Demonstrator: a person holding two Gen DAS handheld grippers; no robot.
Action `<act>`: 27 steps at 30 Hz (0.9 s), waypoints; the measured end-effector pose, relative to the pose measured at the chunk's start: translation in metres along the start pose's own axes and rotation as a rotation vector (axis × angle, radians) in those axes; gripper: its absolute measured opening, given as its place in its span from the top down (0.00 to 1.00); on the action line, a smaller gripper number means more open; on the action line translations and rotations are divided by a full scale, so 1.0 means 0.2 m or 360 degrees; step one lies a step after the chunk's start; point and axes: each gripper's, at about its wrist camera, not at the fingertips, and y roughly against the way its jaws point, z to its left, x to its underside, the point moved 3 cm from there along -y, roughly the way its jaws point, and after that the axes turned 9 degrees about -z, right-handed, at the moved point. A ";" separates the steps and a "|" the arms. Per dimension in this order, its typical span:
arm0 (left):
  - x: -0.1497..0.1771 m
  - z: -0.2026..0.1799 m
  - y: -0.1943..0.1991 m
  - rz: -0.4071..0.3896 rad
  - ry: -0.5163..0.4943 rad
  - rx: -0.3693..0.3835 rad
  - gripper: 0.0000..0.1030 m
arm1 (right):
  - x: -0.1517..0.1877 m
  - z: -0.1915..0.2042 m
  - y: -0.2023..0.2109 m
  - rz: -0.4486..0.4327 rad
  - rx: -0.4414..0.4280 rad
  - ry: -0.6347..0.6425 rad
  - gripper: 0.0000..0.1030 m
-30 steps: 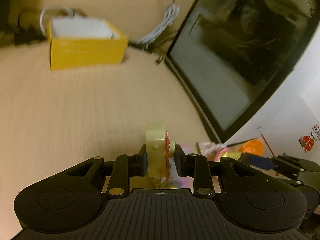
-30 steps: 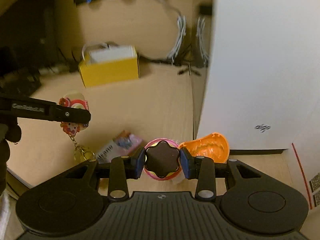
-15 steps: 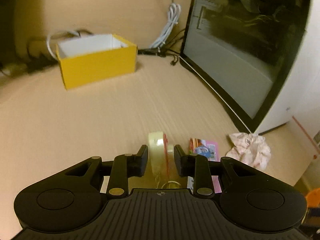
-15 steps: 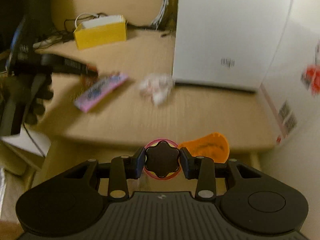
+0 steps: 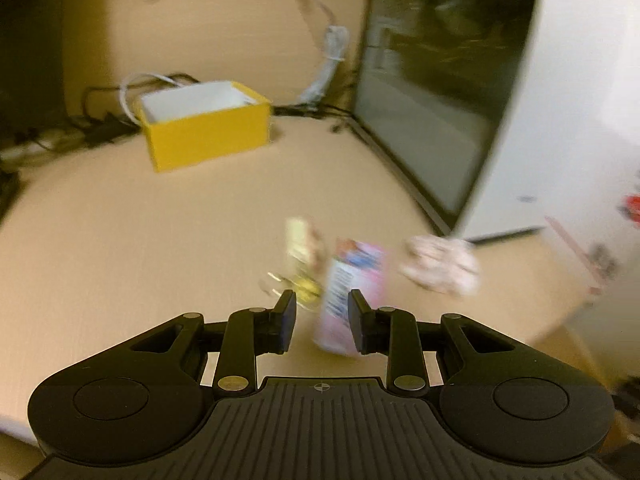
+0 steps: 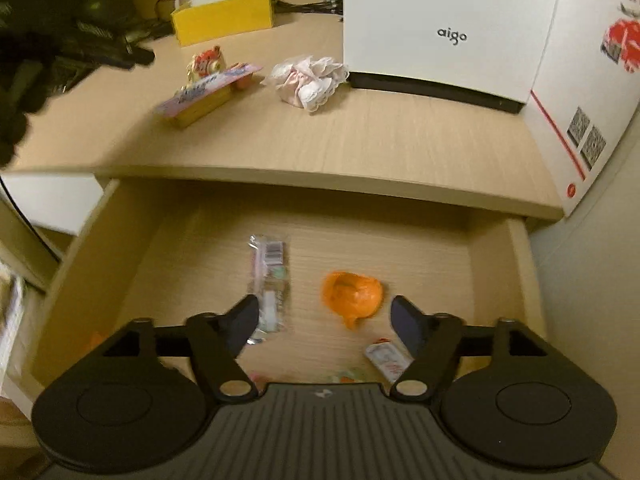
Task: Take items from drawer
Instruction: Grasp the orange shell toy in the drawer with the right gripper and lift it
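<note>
My right gripper [image 6: 324, 320] hangs open over the open drawer [image 6: 92, 248], nothing between its fingers. Below it lie an orange cup-shaped piece [image 6: 352, 294], a wrapped toothbrush packet [image 6: 270, 280] and a small white sachet [image 6: 388, 358]. On the desk above the drawer stand a keychain toy [image 6: 206, 62], a pink packet [image 6: 208, 90] and a crumpled pink cloth [image 6: 308, 78]. My left gripper [image 5: 322, 320] is open just short of the blurred keychain toy [image 5: 300, 244] and the pink packet [image 5: 352, 292]. The cloth [image 5: 440, 264] lies to their right.
A yellow open box [image 5: 204, 128] sits at the back of the desk with cables behind it. A white computer case [image 6: 444, 28] with a dark glass side [image 5: 432, 100] stands at the right. A white carton [image 6: 592, 60] leans at the far right.
My left gripper opened, left the keychain toy on the desk and drew back. My right gripper swung over the drawer and opened; the round pink item is gone from its fingers.
</note>
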 end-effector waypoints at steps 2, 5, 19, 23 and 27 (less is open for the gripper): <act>0.09 -0.05 0.07 0.0037 0.0023 0.0068 0.70 | 0.01 -0.01 -0.03 0.0027 -0.0031 0.0014 0.28; 0.24 -0.12 0.12 0.0145 0.0095 0.0148 0.70 | 0.00 -0.01 -0.11 0.0069 -0.0081 0.0035 0.28; 0.73 -0.15 0.22 0.0453 0.0283 0.0090 0.71 | 0.03 -0.07 -0.59 0.0315 -0.0022 0.0121 0.28; 0.73 -0.16 0.22 0.0453 0.0300 0.0054 0.71 | 0.05 -0.10 -0.59 0.0341 -0.0079 0.0055 0.49; 0.72 -0.17 0.20 0.0448 0.0324 0.0013 0.71 | 0.06 -0.08 -0.48 0.0253 -0.0076 0.0067 0.50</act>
